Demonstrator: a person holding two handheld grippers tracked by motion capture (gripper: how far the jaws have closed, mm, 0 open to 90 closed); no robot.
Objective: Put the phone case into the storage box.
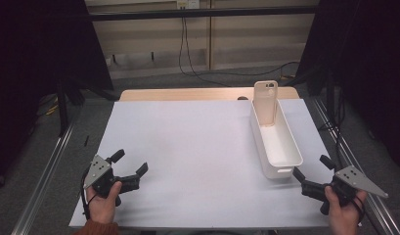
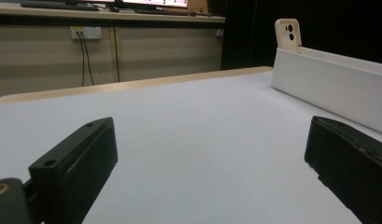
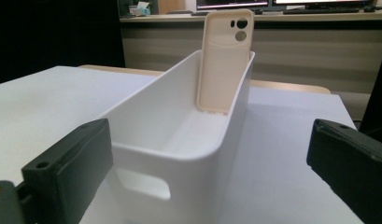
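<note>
Lab-like recording space, black curtains (image 1: 46,44), metal floor rails (image 1: 41,181), monitors on a bench (image 3: 282,5), wall-socket cables (image 1: 185,44)

The phone case (image 1: 265,103) stands in the bin's (image 1: 285,147) far end, at the table's (image 1: 188,142) right.

Two black jaws of the left gripper (image 2: 212,163) are held wide apart just above a white table surface (image 2: 188,121). At the right, a long white bin (image 2: 338,88) is seen, with a cream phone case (image 2: 288,33) propped upright at its far end.
</note>
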